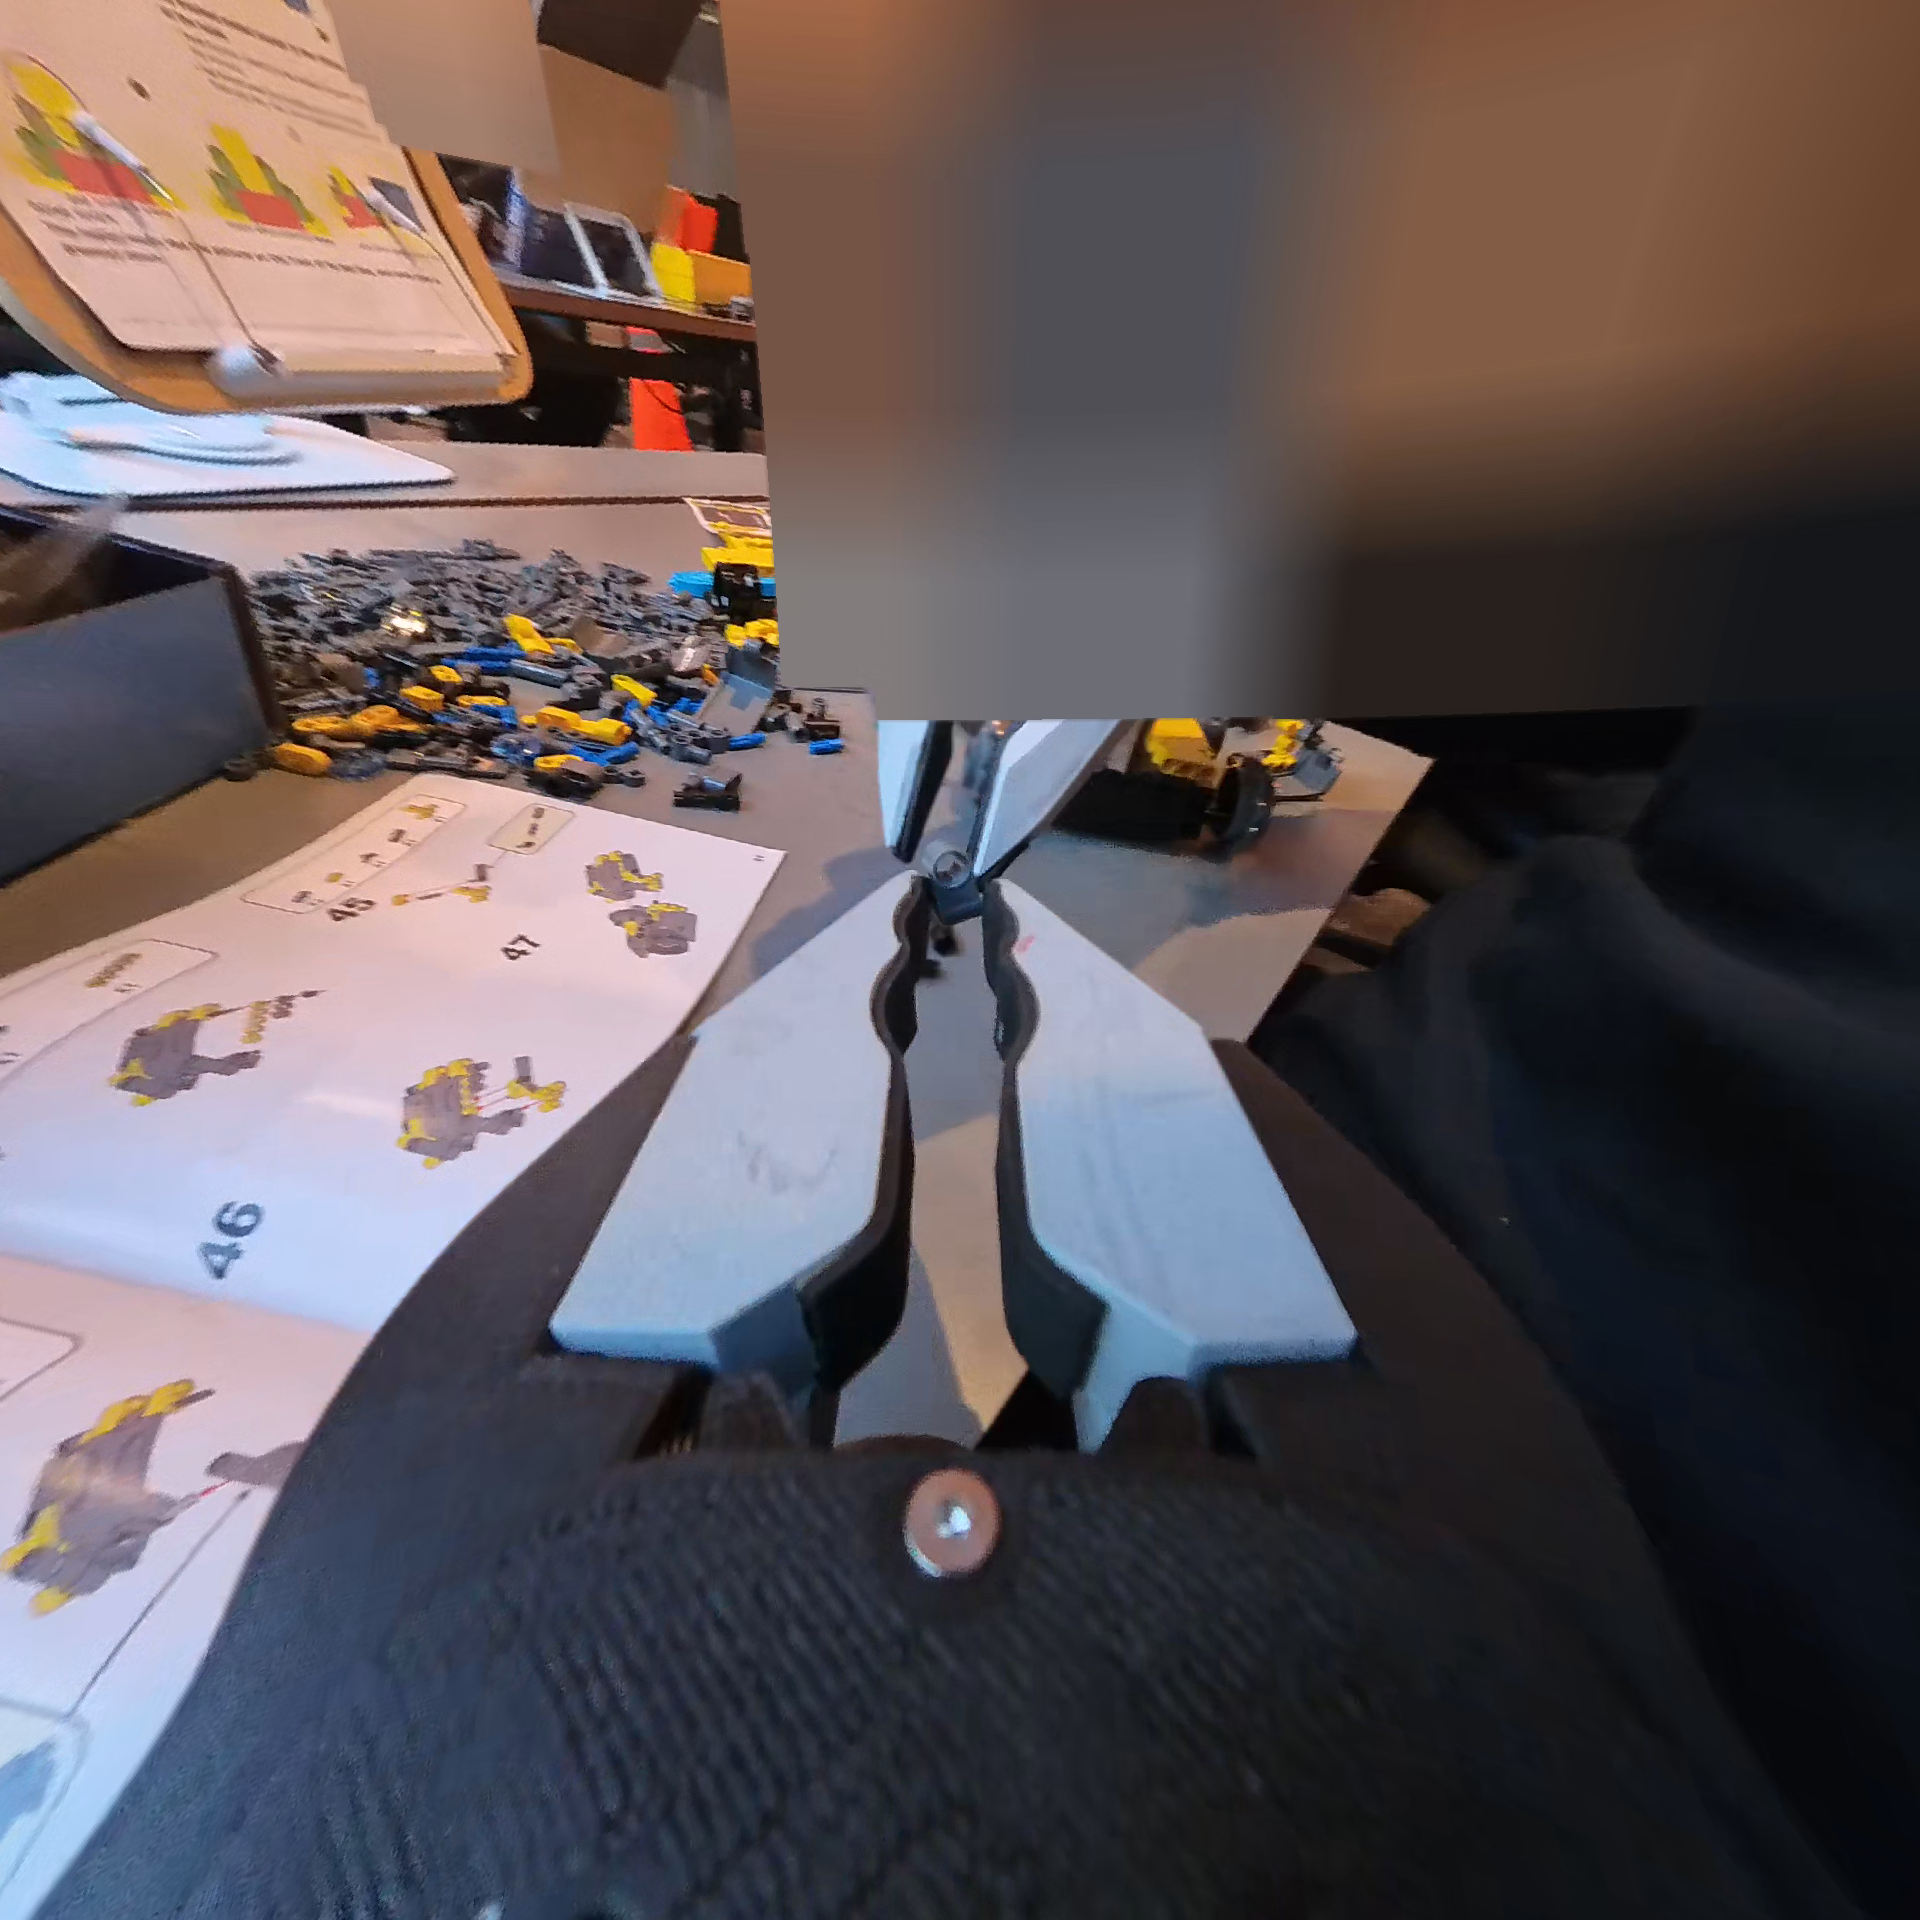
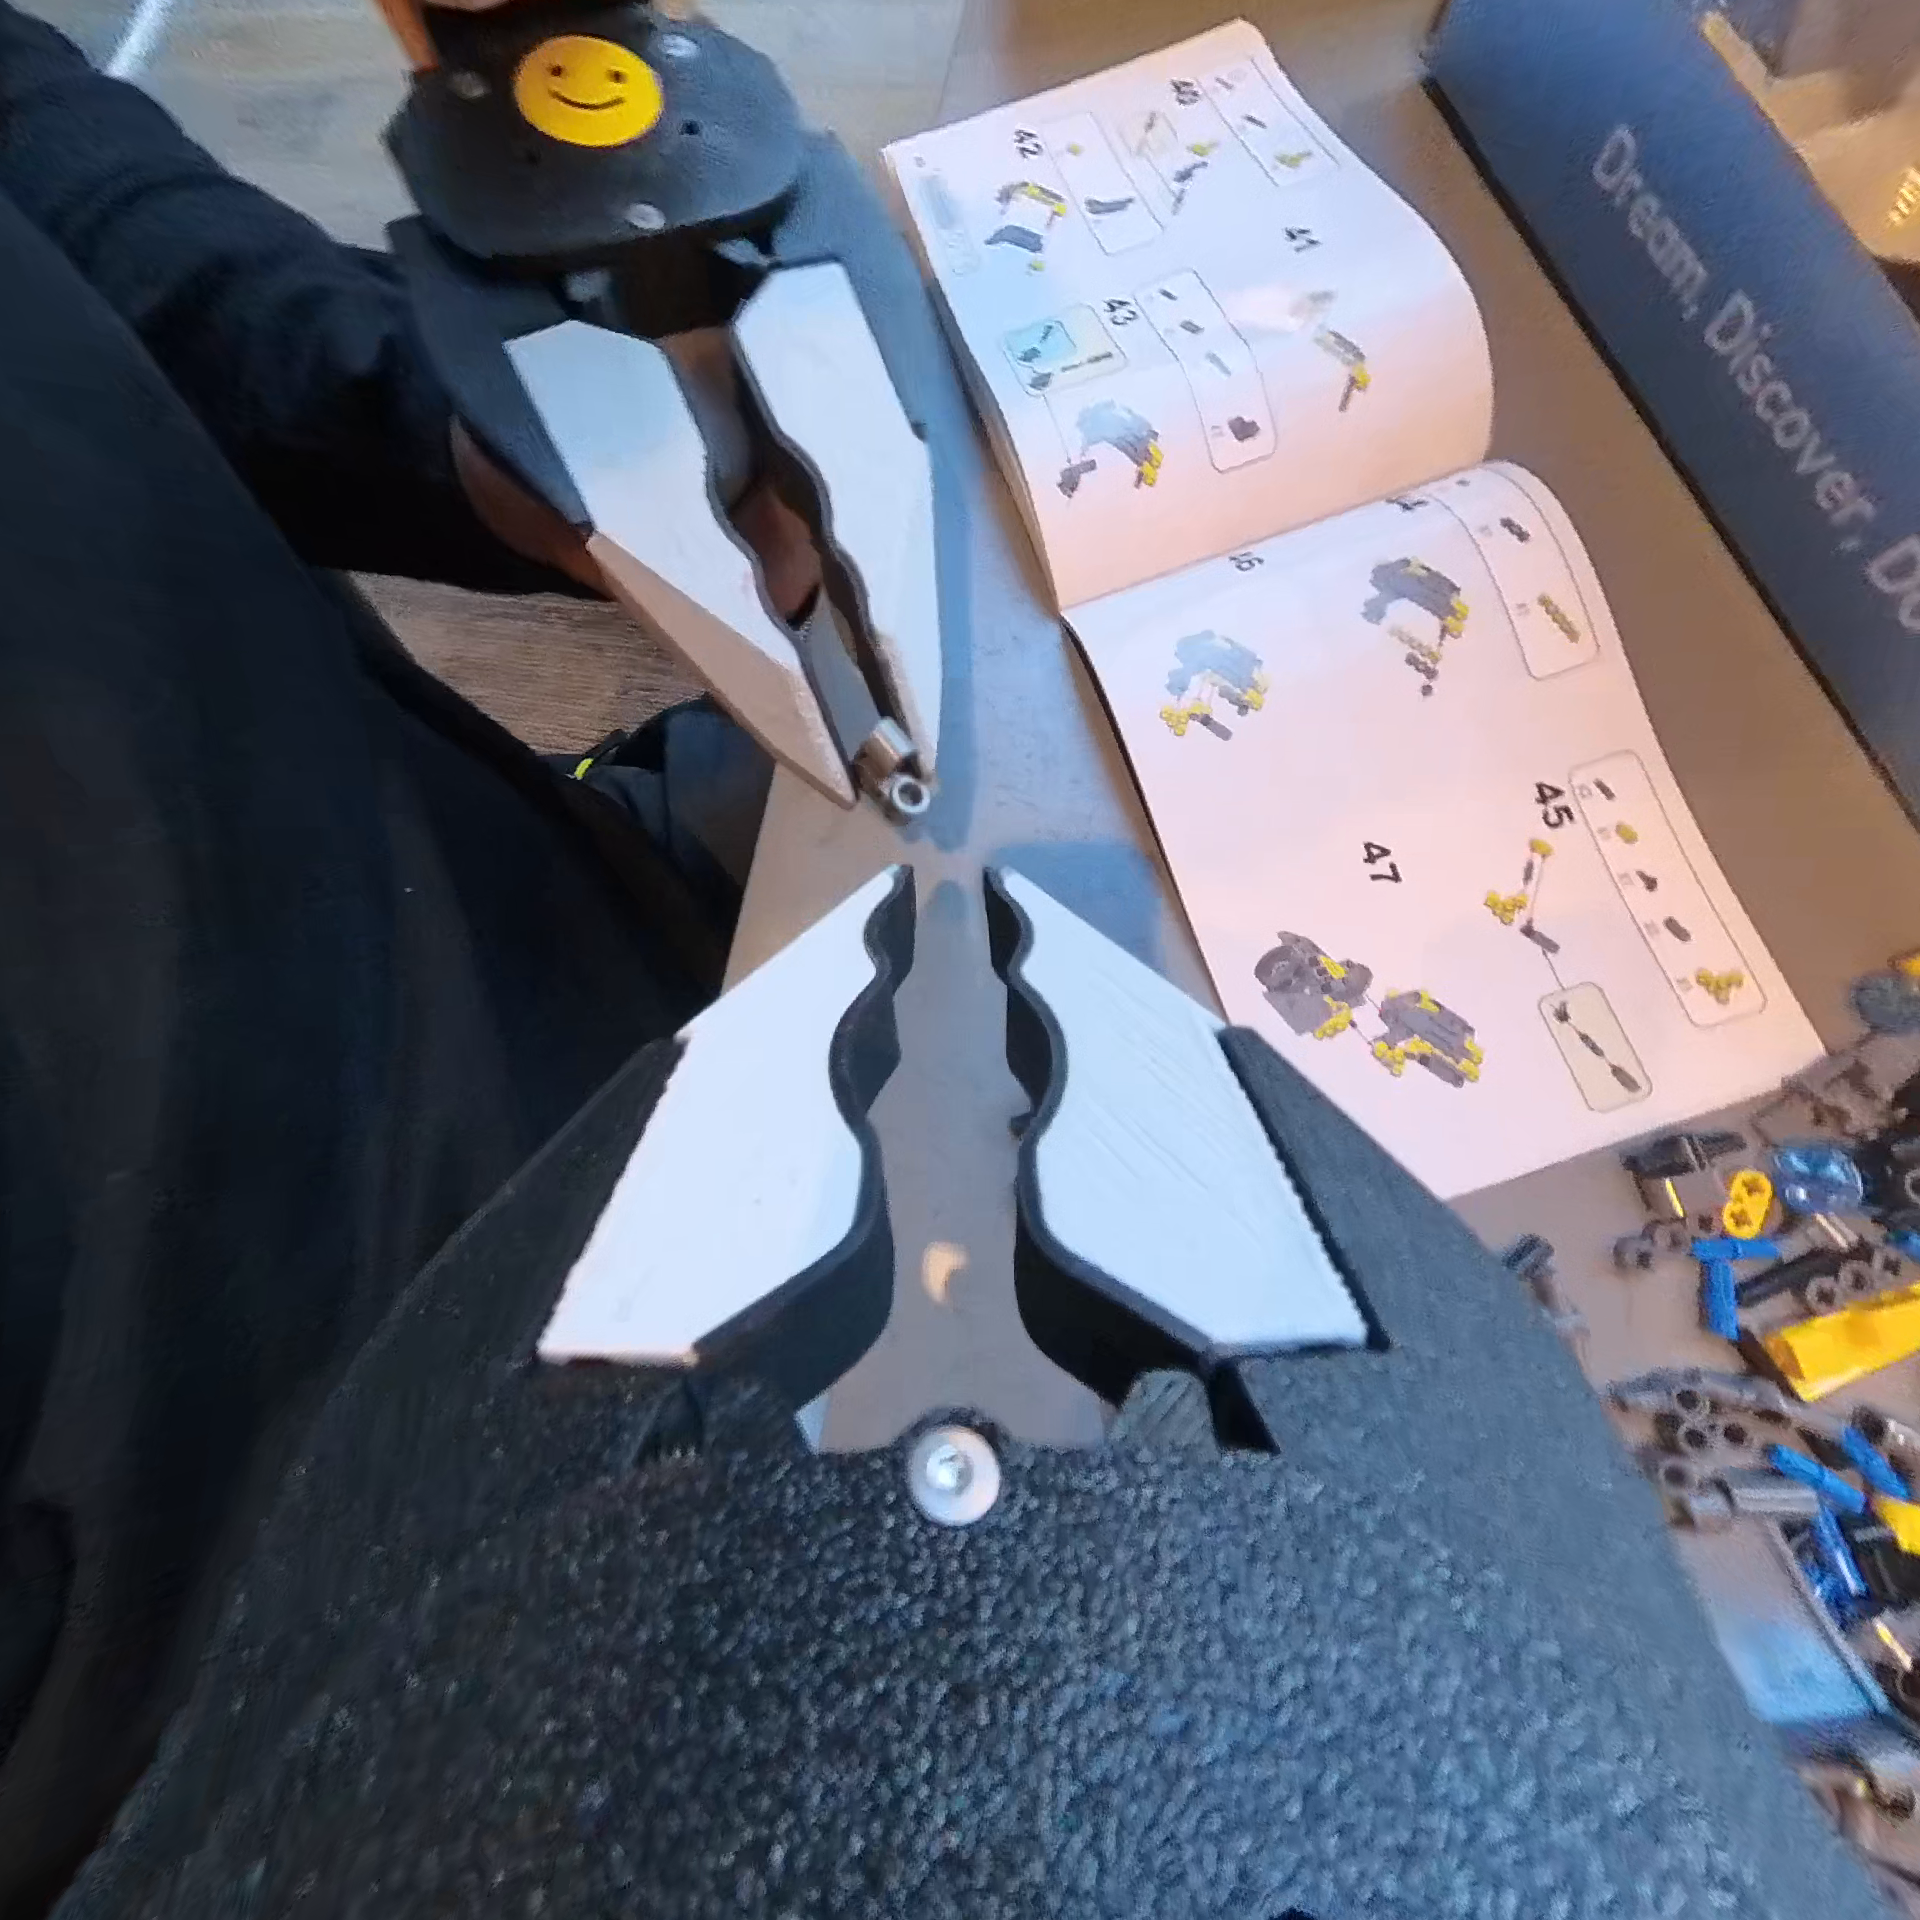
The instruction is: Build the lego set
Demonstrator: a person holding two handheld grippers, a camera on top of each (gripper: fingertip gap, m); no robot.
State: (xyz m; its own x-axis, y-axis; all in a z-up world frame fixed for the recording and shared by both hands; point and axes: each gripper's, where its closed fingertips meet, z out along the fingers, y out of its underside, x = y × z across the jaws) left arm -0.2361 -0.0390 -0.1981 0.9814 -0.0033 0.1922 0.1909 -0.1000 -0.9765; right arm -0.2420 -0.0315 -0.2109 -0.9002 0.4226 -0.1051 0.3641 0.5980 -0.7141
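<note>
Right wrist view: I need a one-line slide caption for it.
Open right tool faces the left tool, which pinches a small grey connector piece above the table, beside an open instruction booklet.

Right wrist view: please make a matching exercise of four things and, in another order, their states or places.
1. left gripper
2. right gripper
3. open white paper instruction booklet
4. loose pile of blue, yellow and grey plastic bricks

A. jaws apart, empty
B. at the right edge
C. lying open on the grey table
D. shut on a small grey cylindrical piece

Pairs: 1-D, 2-A, 3-C, 4-B
</note>
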